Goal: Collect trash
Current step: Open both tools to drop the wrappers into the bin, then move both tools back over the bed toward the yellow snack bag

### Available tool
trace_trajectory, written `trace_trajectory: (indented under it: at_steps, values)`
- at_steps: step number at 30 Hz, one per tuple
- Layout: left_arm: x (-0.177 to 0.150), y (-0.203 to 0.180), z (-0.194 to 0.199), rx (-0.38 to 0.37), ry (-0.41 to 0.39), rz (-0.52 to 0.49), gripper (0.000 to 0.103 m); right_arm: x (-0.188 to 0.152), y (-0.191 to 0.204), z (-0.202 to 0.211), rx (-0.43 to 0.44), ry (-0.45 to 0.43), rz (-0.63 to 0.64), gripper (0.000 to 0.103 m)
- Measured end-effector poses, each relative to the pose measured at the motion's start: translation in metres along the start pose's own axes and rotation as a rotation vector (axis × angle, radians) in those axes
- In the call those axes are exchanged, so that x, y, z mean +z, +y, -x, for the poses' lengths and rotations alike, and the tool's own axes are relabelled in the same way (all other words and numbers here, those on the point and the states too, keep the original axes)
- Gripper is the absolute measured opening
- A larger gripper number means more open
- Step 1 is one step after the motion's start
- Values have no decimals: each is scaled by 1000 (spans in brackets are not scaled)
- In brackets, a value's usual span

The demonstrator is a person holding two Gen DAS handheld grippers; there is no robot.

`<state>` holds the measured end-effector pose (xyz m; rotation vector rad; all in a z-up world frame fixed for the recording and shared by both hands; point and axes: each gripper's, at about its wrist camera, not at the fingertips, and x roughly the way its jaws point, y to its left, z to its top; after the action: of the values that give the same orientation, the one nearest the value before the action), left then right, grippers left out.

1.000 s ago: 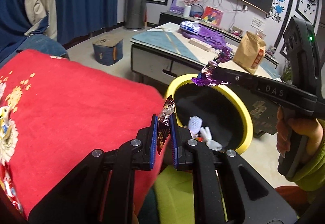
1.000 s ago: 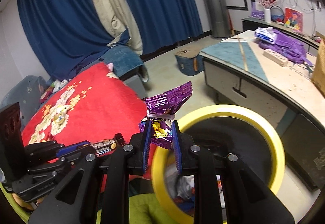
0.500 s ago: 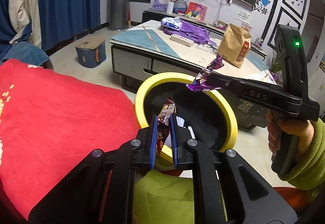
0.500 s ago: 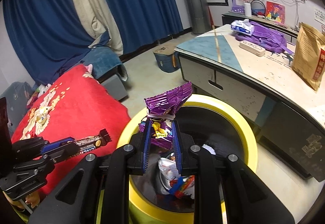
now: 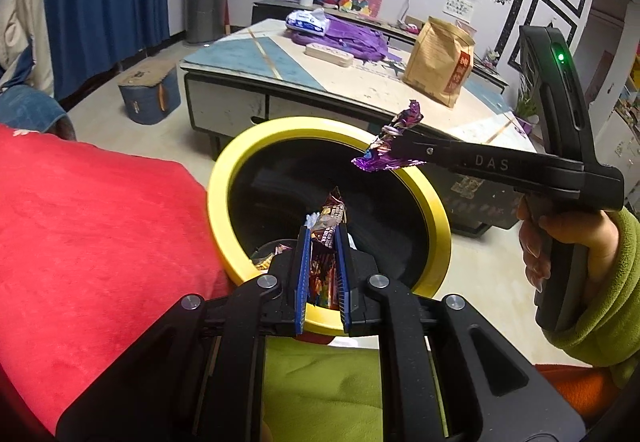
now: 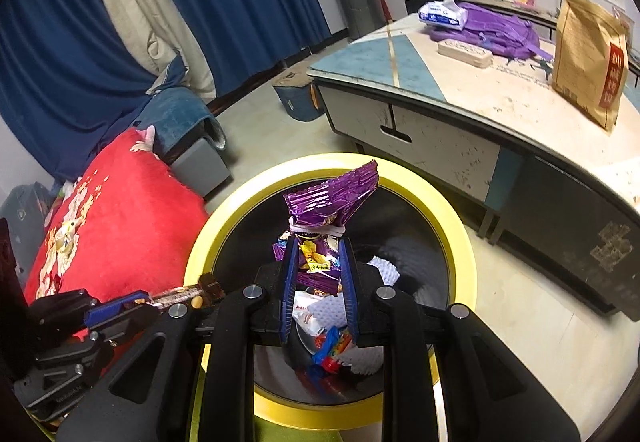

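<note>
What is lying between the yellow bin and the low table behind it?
Only bare pale floor lies between the yellow bin and the low table; the right wrist view shows it best.

Both grippers share one build: matte black plastic frames with cut-out slots, silver round-head screws at the linkage joints, and blue ribbed pads lining the jaws. Seen from the left gripper (image 5: 322, 238), the right gripper (image 5: 394, 155) shows a long black body lettered "DAS" in pale print (a small green light glows on its upright rear block). The right hand (image 5: 560, 242) is bare-skinned, with a lime-green fleecy sleeve (image 5: 596, 306) at the wrist.
</note>
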<state>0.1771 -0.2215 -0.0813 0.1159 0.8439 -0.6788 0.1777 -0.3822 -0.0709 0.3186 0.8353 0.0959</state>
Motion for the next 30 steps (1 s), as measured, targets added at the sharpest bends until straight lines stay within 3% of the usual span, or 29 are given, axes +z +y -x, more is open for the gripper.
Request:
trace_trajectory:
  at_steps: [8, 13, 16, 18, 21, 25, 30]
  values:
    - [-1, 0, -16, -9, 28, -1, 8, 0, -6, -4, 17, 12, -33, 21]
    - [-1, -1, -19, -9, 29, -1, 10, 2, -11, -2, 13, 4, -59, 31]
    - [-3, 0, -18, 4, 24, -5, 31, 3, -13, 0, 10, -8, -70, 34]
    - [-3, 1, -15, 20, 14, -6, 36, 4, -12, 2, 8, -17, -73, 40]
    - [-3, 5, -9, 33, 0, 9, 59, 4, -10, 6, 10, -30, -67, 46]
    - [-3, 12, 1, 42, -26, 26, 85, 6, 0, 13, 21, -67, -46, 62]
    - [-3, 23, 18, 69, -66, 55, 92, 10, 14, 24, 32, -112, -19, 71]
